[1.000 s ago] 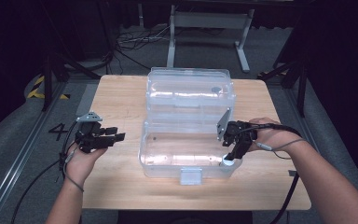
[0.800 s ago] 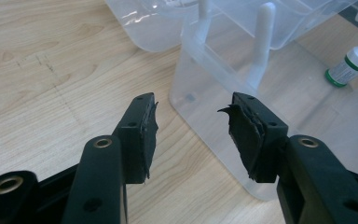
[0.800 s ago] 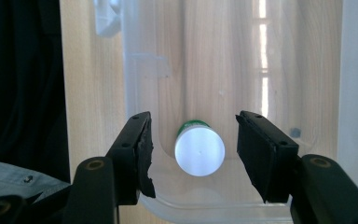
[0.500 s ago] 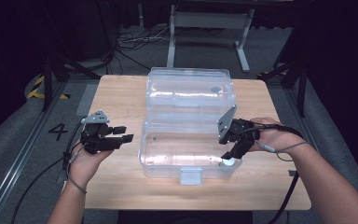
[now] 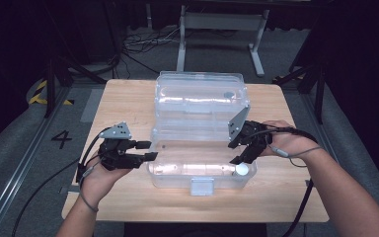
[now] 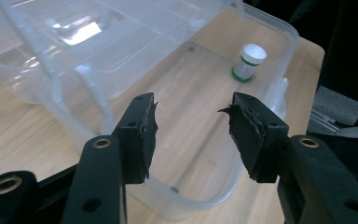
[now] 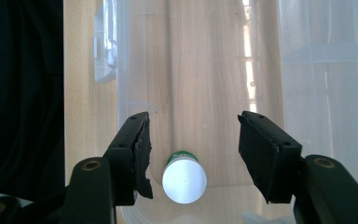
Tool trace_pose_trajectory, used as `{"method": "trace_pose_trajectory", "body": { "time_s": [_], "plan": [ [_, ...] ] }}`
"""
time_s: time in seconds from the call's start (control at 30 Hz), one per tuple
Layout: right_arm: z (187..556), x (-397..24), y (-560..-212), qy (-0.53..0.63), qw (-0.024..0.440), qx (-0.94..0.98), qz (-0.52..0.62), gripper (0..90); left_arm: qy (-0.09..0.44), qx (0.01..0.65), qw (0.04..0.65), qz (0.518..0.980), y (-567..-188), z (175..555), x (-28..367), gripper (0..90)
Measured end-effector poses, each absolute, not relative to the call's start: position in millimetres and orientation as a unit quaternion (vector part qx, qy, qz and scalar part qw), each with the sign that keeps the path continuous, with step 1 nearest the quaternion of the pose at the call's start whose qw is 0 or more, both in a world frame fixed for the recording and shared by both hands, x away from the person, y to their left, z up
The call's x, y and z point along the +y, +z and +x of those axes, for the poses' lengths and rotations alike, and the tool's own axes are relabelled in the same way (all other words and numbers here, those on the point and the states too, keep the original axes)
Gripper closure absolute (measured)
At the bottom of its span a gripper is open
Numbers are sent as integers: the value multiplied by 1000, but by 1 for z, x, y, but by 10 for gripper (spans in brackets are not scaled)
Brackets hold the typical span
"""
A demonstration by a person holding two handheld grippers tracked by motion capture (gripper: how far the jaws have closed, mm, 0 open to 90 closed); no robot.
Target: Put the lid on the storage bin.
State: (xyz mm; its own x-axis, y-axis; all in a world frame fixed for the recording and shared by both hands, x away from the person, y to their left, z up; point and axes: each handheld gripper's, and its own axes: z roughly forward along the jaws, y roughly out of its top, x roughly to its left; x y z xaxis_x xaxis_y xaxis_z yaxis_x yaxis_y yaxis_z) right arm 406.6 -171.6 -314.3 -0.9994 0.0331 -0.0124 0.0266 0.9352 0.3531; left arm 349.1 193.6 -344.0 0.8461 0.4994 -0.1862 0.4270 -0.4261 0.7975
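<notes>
Both grippers are held spread — right gripper [image 7: 193,156] over the white-capped bottle [image 7: 184,179] in the clear box [image 5: 177,170], left gripper [image 6: 191,133] empty.

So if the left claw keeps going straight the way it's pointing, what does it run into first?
Most likely the near end wall of the clear plastic box: the left claw points at its rim with jaws open. Depth is unclear; if it clears the rim, the way runs toward the small white-capped bottle inside.
</notes>
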Motion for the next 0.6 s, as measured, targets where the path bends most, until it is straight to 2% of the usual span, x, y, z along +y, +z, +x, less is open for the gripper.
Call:
{"method": "trace_pose_trajectory", "body": {
  "time_s": [0.17, 0.6],
  "plan": [
    [406, -170, -310, 187, 9, 982, 11, 436, 23, 246, 437, 865, -351, 346, 176, 511],
    [412, -169, -299, 202, 20, 978, 45, 437, 14, 227, 369, 901, -372, 346, 151, 510]
  ]
}}
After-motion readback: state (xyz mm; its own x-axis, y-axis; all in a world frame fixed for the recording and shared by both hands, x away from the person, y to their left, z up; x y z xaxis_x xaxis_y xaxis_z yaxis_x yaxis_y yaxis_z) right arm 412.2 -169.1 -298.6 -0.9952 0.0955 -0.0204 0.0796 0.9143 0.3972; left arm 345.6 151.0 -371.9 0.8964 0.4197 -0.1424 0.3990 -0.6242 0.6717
